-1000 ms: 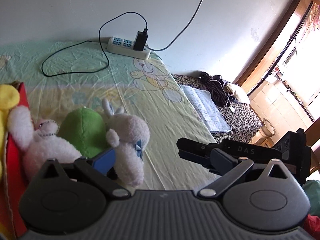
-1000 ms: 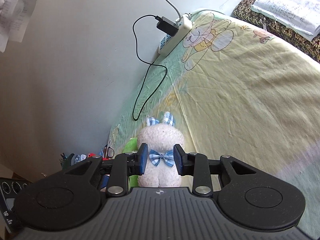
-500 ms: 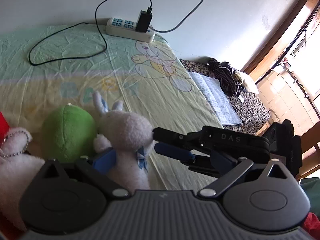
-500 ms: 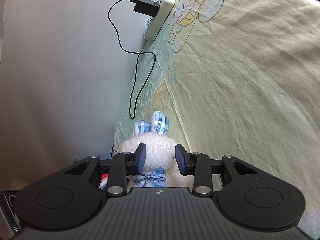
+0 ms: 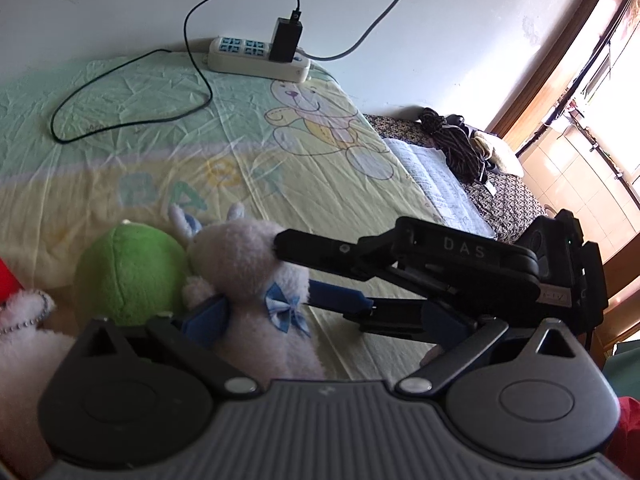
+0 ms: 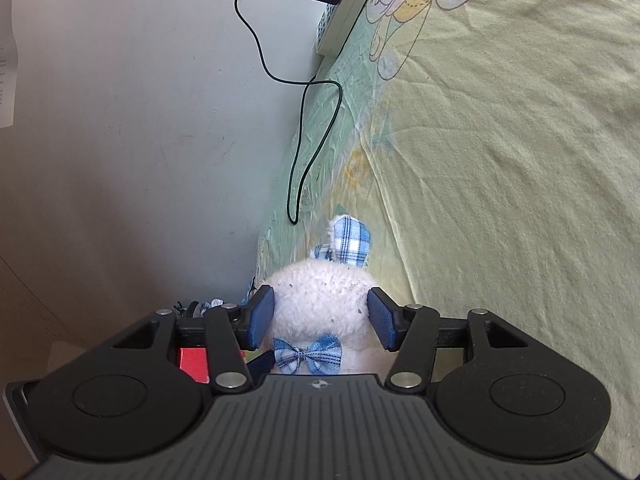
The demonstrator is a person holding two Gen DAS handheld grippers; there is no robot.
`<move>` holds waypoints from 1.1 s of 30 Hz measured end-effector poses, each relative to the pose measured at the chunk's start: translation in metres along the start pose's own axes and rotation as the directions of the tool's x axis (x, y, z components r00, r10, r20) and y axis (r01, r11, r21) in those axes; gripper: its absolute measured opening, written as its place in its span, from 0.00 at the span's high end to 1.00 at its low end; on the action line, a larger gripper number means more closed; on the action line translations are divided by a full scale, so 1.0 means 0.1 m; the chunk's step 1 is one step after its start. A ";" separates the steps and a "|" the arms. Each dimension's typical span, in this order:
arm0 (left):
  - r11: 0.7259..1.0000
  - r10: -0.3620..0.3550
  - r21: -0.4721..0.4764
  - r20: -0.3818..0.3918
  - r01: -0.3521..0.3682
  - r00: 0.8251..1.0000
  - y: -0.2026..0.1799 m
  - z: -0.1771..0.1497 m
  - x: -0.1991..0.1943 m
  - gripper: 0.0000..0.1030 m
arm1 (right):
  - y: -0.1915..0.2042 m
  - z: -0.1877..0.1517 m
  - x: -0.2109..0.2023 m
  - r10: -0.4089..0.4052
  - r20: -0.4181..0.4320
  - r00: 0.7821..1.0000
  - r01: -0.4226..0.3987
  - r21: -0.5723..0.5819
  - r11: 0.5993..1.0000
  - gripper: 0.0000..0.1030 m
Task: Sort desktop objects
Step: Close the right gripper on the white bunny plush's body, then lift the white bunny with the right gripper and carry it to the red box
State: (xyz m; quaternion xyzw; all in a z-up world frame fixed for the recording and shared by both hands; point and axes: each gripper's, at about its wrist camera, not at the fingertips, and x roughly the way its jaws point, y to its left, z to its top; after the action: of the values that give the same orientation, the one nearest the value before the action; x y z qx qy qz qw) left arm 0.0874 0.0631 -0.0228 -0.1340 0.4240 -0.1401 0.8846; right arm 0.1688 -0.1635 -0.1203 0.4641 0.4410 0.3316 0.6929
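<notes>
White plush rabbit (image 6: 320,300) with a blue plaid bow tie (image 6: 308,354) sits on the yellow-green sheet (image 6: 500,160) beside a green plush (image 5: 128,272). Your right gripper (image 6: 320,314) straddles its head, pads spread. Your left gripper (image 5: 320,316) is open too.

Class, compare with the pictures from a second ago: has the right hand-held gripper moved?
Yes. In the left wrist view, the right hand-held gripper has advanced leftward across the sheet to straddle the white bunny; the bear print shifted far less.
</notes>
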 end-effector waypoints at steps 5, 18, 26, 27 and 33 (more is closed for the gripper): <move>1.000 -0.021 -0.008 -0.015 0.021 1.000 -0.03 -0.02 0.00 0.01 | 0.01 -0.01 -0.08 -0.003 -0.028 1.000 0.003 -0.007 1.000 0.49; 0.989 -0.143 -0.033 -0.076 0.141 0.987 -0.27 -0.21 -0.05 0.01 | 0.20 -0.22 -0.65 -0.108 -0.033 0.994 0.103 -0.113 0.988 0.49; 0.985 -0.163 -0.085 -0.128 0.153 0.978 -0.15 -0.33 -0.01 0.01 | 0.23 -0.27 -0.73 -0.077 -0.003 0.997 0.077 -0.100 0.992 0.48; 0.983 -0.168 -0.097 -0.116 0.157 0.979 -0.12 -0.31 -0.04 0.01 | 0.21 -0.25 -0.72 -0.081 0.013 0.997 0.082 -0.082 0.993 0.48; 0.989 -0.143 -0.062 -0.098 0.137 0.985 -0.16 -0.24 -0.06 0.01 | 0.08 -0.19 -0.62 -0.130 0.016 0.991 0.130 -0.034 0.991 0.49</move>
State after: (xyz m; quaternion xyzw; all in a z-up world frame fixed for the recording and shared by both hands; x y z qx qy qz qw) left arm 0.0625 0.0475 -0.0268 -0.1804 0.4620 -0.1968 0.8457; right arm 0.1265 -0.2075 -0.0975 0.4246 0.4595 0.2902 0.7242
